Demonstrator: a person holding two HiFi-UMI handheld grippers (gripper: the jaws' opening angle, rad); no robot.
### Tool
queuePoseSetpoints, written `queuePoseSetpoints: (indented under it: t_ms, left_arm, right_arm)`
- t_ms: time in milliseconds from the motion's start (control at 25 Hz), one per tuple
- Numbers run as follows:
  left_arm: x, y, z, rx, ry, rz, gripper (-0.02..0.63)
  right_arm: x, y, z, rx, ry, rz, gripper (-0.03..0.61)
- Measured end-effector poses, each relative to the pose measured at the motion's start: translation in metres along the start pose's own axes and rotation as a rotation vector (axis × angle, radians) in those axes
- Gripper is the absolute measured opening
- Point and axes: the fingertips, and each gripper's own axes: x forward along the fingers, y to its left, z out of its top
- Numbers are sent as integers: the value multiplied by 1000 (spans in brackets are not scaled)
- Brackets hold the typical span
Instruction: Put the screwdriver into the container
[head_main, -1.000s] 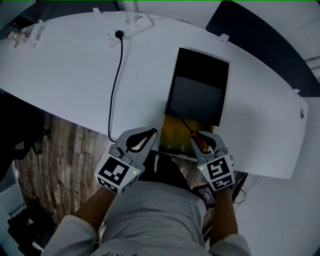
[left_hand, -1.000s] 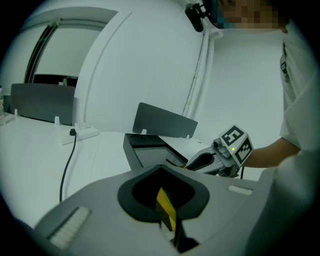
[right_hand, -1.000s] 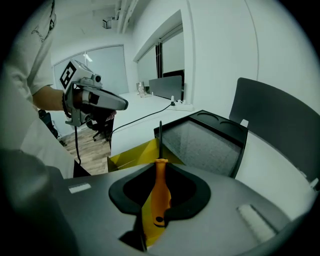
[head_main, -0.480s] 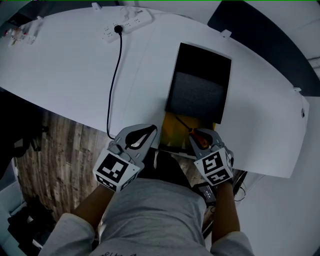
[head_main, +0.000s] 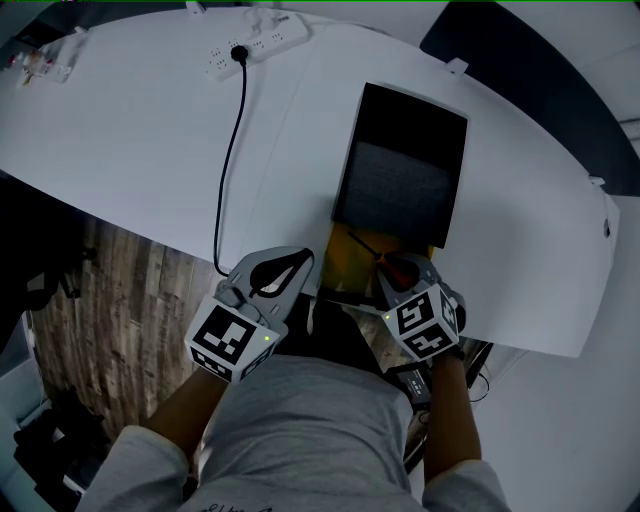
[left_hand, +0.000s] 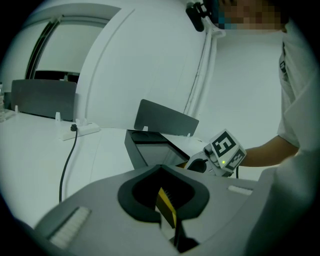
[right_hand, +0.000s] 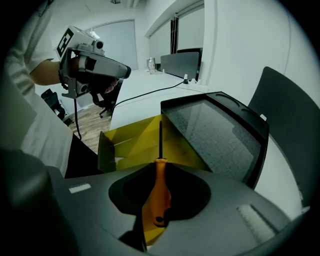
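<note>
Above the yellow container (right_hand: 127, 142), the right gripper (right_hand: 161, 174) holds the screwdriver (right_hand: 159, 192) shaft-forward.

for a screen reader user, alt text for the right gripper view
The right claw grips an orange-handled screwdriver, its dark shaft pointing over a yellow container. Beside it lies a black tray with a grey mat; the left claw hovers upper left.

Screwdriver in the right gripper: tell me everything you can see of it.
The screwdriver has an orange, plastic-looking handle with a small hole near its butt and a thin dark shaft. The right gripper is shut on the handle. It lies along the jaws, shaft pointing forward past them over the open yellow container. The tip is too small to make out, as is any contact with the container.
</note>
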Motion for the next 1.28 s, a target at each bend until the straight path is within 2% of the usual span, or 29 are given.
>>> queuePoseSetpoints:
  t_ms: [760, 1280]
  left_arm:
    - [1, 12, -6, -21, 11, 12, 2]
    - [0, 14, -10, -29, 21, 12, 2]
  right_arm:
    - [19, 2, -7, -32, 159, 28, 86]
    - [23, 3, -8, -63, 199, 23, 89]
